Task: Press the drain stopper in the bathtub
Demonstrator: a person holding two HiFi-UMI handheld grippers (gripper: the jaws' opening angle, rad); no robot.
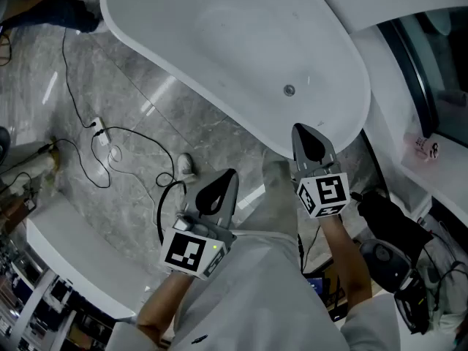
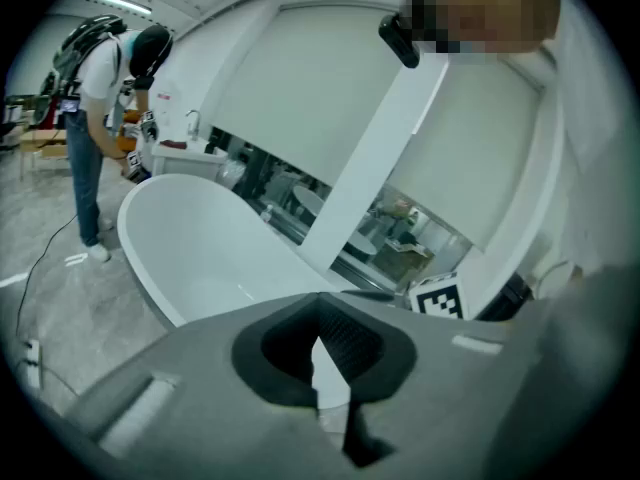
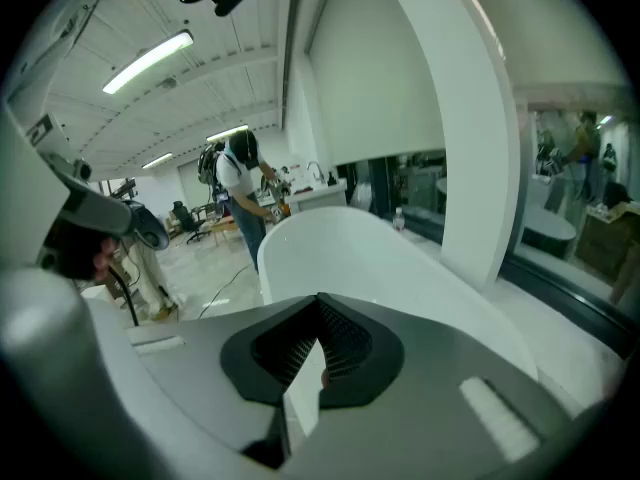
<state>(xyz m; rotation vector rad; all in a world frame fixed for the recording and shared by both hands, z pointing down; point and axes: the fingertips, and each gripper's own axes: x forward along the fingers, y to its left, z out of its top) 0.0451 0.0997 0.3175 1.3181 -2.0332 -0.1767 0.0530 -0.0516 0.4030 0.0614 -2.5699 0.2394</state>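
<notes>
A white freestanding bathtub (image 1: pixel 241 42) fills the upper head view, with a small round metal drain stopper (image 1: pixel 289 90) on its floor near the right end. My right gripper (image 1: pixel 308 134) is shut and empty; it hangs over the tub's near rim, a little below and right of the stopper. My left gripper (image 1: pixel 225 181), also shut and empty, is lower left, over the floor outside the tub. The left gripper view shows its closed jaws (image 2: pixel 320 303) with the tub (image 2: pixel 200 238) beyond. The right gripper view shows closed jaws (image 3: pixel 320 303) before the tub (image 3: pixel 340 248). Neither gripper view shows the stopper.
Black cables and a power strip (image 1: pixel 99 129) lie on the grey marble floor left of the tub, beside a white shoe (image 1: pixel 185 165). Dark bags and gear (image 1: pixel 387 225) sit at right under a white ledge (image 1: pixel 431 174). A person (image 2: pixel 100 118) stands bent over at the tub's far end.
</notes>
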